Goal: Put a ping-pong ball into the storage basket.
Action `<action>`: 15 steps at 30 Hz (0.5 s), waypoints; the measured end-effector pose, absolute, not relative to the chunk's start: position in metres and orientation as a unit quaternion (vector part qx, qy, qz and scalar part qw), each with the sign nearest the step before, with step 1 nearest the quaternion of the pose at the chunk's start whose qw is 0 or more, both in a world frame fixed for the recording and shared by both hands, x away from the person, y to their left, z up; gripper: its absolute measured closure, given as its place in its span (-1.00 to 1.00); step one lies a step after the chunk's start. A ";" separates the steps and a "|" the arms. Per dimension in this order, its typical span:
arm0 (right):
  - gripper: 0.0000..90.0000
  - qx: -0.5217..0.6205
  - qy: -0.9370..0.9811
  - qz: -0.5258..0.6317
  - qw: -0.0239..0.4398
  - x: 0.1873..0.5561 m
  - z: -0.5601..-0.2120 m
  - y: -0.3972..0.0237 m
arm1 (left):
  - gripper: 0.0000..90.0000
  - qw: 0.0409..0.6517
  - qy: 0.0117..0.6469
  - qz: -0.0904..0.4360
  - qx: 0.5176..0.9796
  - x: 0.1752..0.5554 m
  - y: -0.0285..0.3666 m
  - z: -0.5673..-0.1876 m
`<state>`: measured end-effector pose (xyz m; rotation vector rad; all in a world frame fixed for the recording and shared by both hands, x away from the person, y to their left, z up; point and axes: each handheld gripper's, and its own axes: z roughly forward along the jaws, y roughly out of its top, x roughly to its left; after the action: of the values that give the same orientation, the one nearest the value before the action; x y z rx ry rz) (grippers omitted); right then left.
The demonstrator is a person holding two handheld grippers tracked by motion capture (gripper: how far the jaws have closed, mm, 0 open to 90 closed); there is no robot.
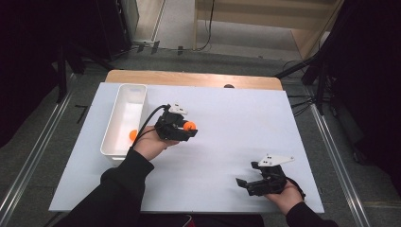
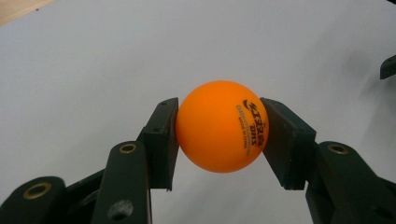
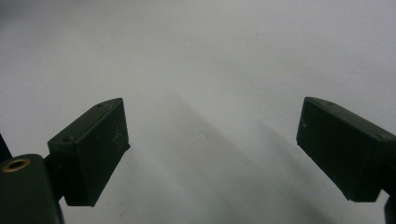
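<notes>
An orange ping-pong ball (image 2: 219,126) with dark printed lettering sits squeezed between both pads of my left gripper (image 1: 190,127), which is shut on it. In the high view that ball (image 1: 189,126) hangs just right of a white rectangular bin (image 1: 124,94). A second orange ball (image 1: 133,135) lies inside the bin near its right wall. Near the table's front right, my right gripper (image 1: 247,179) rests low over the white tabletop, pointing left. Its jaws stand wide apart in the right gripper view (image 3: 212,149), with only bare table between them.
The white board (image 1: 227,123) covers a wooden table whose far edge (image 1: 189,78) shows behind it. Metal rails run along the floor on both sides. The other gripper's tip (image 2: 388,66) shows at the right edge of the left gripper view.
</notes>
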<state>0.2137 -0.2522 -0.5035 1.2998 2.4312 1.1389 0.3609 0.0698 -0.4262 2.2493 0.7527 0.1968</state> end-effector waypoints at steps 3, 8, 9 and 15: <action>-0.83 0.434 0.813 0.380 0.078 0.214 -0.504 -0.252 | 0.11 0.372 0.294 0.079 0.877 0.361 0.072 -0.424; -0.83 0.431 0.815 0.380 0.079 0.215 -0.503 -0.253 | 0.11 0.373 0.298 0.076 0.876 0.361 0.077 -0.419; -0.83 0.431 0.815 0.380 0.079 0.215 -0.503 -0.253 | 0.11 0.373 0.299 0.075 0.875 0.361 0.078 -0.418; -0.83 0.433 0.814 0.380 0.079 0.214 -0.503 -0.253 | 0.11 0.372 0.300 0.072 0.876 0.361 0.081 -0.417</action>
<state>0.2144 -0.2528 -0.5031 1.2951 2.4366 1.1362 0.3611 0.0806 -0.4168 2.2449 0.7683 0.1851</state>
